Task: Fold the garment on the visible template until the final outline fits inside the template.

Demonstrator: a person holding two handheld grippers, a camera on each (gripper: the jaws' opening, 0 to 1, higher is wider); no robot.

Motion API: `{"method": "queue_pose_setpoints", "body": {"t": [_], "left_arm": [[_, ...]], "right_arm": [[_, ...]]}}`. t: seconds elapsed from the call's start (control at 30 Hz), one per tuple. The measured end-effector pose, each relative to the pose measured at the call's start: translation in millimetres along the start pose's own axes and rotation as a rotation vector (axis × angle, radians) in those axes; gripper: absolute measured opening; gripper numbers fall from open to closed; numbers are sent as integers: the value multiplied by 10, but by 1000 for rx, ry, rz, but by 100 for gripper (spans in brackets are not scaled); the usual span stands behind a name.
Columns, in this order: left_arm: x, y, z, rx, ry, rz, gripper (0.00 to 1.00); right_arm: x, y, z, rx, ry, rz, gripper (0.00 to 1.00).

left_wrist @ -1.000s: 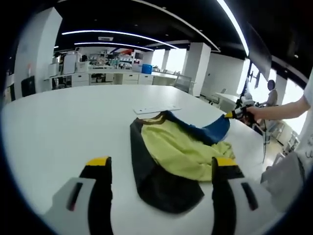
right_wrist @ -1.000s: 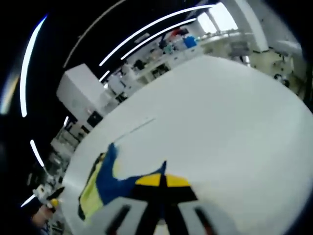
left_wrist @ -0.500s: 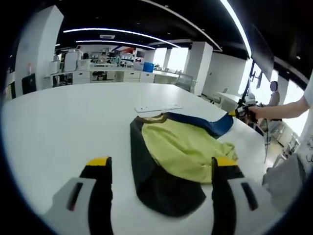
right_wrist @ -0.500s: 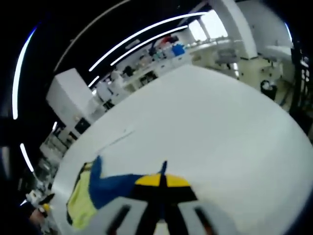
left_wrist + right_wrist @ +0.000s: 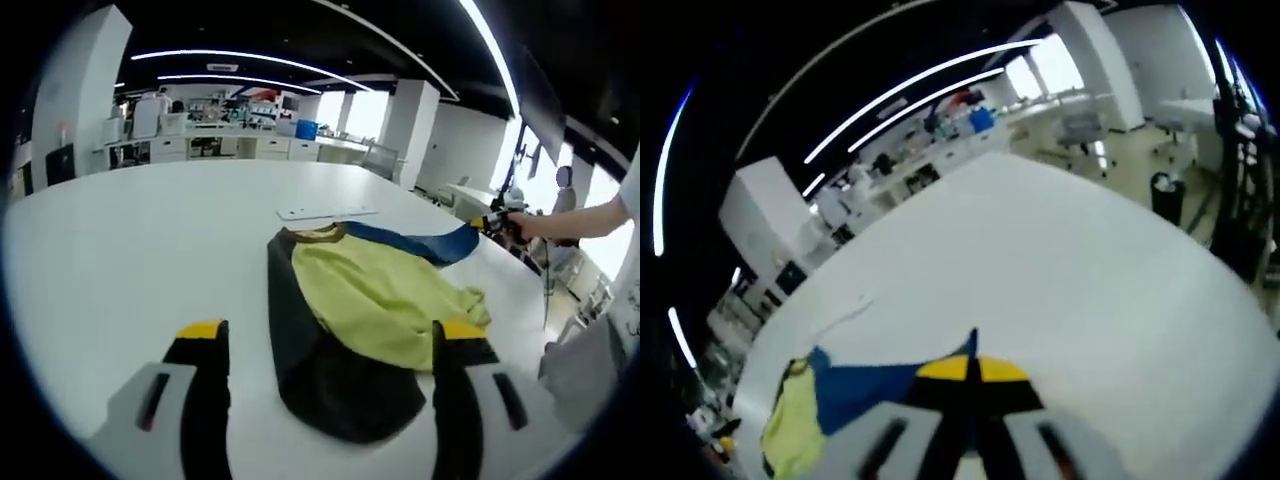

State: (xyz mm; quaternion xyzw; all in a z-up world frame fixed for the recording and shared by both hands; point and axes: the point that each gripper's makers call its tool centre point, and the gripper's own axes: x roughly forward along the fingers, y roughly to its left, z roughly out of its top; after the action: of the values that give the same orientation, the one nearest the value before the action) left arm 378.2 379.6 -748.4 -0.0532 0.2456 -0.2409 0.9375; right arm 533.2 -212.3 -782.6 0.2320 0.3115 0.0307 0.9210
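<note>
A yellow-green garment [image 5: 375, 300] with a black side panel [image 5: 300, 350] lies crumpled on the white table [image 5: 120, 260], just beyond my left gripper [image 5: 330, 335]. That gripper hovers open, with nothing between its yellow-tipped fingers [image 5: 200, 332]. The garment's blue sleeve [image 5: 420, 243] is stretched out to the right, where a hand holds my right gripper [image 5: 488, 222] shut on the sleeve's end. In the right gripper view the shut right gripper [image 5: 970, 372] pinches the blue sleeve [image 5: 865, 385], and the yellow-green garment [image 5: 790, 440] trails off at the lower left.
A thin white strip [image 5: 326, 212] lies flat on the table just behind the garment's collar. The person's arm [image 5: 590, 220] reaches in from the right, and the table edge [image 5: 545, 330] runs close by there. Office benches and columns stand far behind.
The right gripper has drawn the blue sleeve outward, so it now lies straighter and lower across the table. The left gripper has stayed open in place.
</note>
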Motion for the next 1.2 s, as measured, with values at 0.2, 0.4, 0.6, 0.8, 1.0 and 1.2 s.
{"method": "queue_pose_setpoints", "body": {"t": [0.2, 0.4, 0.6, 0.8, 1.0, 1.2], "left_arm": [[13, 20, -36, -9, 8, 5, 81], [2, 44, -75, -16, 11, 16, 80], [17, 22, -133, -25, 20, 14, 80], [18, 5, -142, -27, 22, 14, 80], [18, 17, -141, -32, 20, 13, 80], [3, 11, -151, -37, 18, 14, 80]], "right_arm": [[99, -115, 54, -20, 14, -23, 0], [44, -240, -207, -84, 110, -83, 0], [21, -404, -404, -45, 166, -132, 0], [28, -445, -477, -65, 186, -138, 0], [30, -452, -514, -72, 200, -146, 0], [47, -446, -507, -92, 201, -150, 0]]}}
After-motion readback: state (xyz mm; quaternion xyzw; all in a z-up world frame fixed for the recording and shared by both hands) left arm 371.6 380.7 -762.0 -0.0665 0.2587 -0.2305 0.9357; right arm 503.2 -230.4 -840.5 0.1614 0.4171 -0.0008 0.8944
